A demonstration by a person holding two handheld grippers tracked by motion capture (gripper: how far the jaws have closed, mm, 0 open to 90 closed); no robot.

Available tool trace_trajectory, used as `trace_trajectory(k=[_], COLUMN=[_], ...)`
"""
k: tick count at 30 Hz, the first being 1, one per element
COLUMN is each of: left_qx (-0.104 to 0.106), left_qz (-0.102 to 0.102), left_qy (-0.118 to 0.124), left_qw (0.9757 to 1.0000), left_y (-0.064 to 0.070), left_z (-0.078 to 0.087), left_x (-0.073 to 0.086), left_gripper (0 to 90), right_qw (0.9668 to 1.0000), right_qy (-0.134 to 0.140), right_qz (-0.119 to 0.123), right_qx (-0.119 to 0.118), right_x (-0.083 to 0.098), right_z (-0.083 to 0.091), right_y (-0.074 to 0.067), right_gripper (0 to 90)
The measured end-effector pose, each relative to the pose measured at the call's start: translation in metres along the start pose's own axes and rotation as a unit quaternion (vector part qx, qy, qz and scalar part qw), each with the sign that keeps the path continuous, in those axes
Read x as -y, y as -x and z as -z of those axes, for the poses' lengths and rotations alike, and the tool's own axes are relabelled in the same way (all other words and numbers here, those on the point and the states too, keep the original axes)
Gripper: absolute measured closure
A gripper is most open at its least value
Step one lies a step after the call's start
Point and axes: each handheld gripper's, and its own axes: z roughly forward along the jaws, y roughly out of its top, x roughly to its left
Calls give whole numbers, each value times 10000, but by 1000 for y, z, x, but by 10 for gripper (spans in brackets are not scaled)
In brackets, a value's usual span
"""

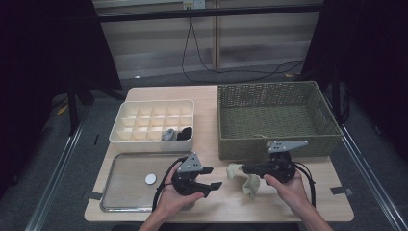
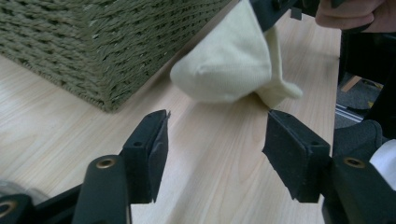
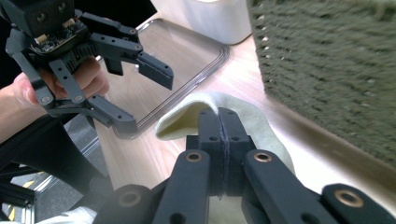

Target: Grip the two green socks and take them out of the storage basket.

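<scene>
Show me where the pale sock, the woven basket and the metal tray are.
pale sock point(image 2: 224, 70), left gripper view, its bulging middle.
woven basket point(image 1: 274, 144), high view, its front wall.
metal tray point(image 1: 127, 178), high view, its bare floor.

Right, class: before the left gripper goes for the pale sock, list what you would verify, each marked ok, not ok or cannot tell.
1. Right gripper shut on the sock: ok, the cloth is pinched between its closed jaws.
2. Left gripper open: ok, a gap shows and nothing lies between the jaws.
3. Left gripper aimed at the sock: ok, the sock hangs just ahead of it in the left gripper view.
4. Table between gripper and sock bare: ok.
5. Woven basket clear of the sock: ok, it stands beside it, apart.
6. Sock lifted off the table: cannot tell.
</scene>
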Motion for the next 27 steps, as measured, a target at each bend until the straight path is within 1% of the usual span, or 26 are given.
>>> trace_trajectory(k=[3, 5, 7, 8, 10, 13, 14, 16, 17, 18, 19, 20, 21, 22, 23, 24, 25, 27], left_qx=[45, 58, 84, 112, 136, 189, 170, 201, 191, 138, 138, 68, 68, 6, 19, -2, -66, -75], left_qz=[-35, 6, 16, 59, 89, 84, 58, 53, 25, 0, 0, -30, -30, -59, -66, -88, -132, -152], left_qy=[28, 85, 71, 82, 46, -12, -102, -127, -161, -181, -181, -176, -176, -203, -210, -242, -289, -296], left_qw=[10000, 9999, 9999, 9999, 9999, 9998, 9998, 9997, 9997, 9997, 9997, 9998, 9998, 9998, 9998, 9997, 9995, 9994], left_y=[2, 4, 3, 3, 3, 5, 7, 7, 7, 6, 6, 5, 5, 4, 4, 3, 3, 3], left_z=[-5, -6, -7, -8, -10, -15, -19, -20, -21, -20, -20, -19, -19, -18, -18, -19, -18, -18], left_x=[1, 2, 2, 3, 5, 7, 8, 8, 8, 8, 8, 9, 9, 10, 11, 11, 11, 12], left_gripper=[450, 460, 437, 437, 399, 380, 376, 384, 429, 494, 555, 631, 693, 748, 748, 819, 819, 837], right_qw=[10000, 9999, 9999, 9999, 9997, 9996, 9995, 9993, 9992, 9991, 9991, 9990, 9990, 9987, 9987, 9985, 9985, 9981], right_qy=[-65, -96, -146, -146, -217, -251, -263, -296, -322, -349, -349, -390, -390, -449, -449, -493, -493, -568], right_qz=[6, 4, 23, 23, 13, 18, 48, 91, 109, 104, 104, 104, 104, 84, 84, 66, 66, 104], right_qx=[-29, -42, -73, -73, -104, -137, -175, -196, -208, -213, -213, -206, -206, -217, -217, -216, -216, -210], right_x=[2, 3, 4, 4, 6, 7, 7, 8, 8, 9, 9, 11, 11, 13, 13, 15, 15, 18], right_z=[-4, -7, -12, -12, -19, -22, -25, -27, -28, -29, -29, -31, -31, -33, -33, -34, -34, -37], right_y=[-1, -2, -3, -3, -4, -6, -8, -10, -11, -11, -11, -9, -9, -8, -8, -8, -8, -9], right_gripper=[900, 900, 900, 900, 900, 900, 900, 900, 900, 900, 900, 900, 900, 900, 900, 900, 900, 900])
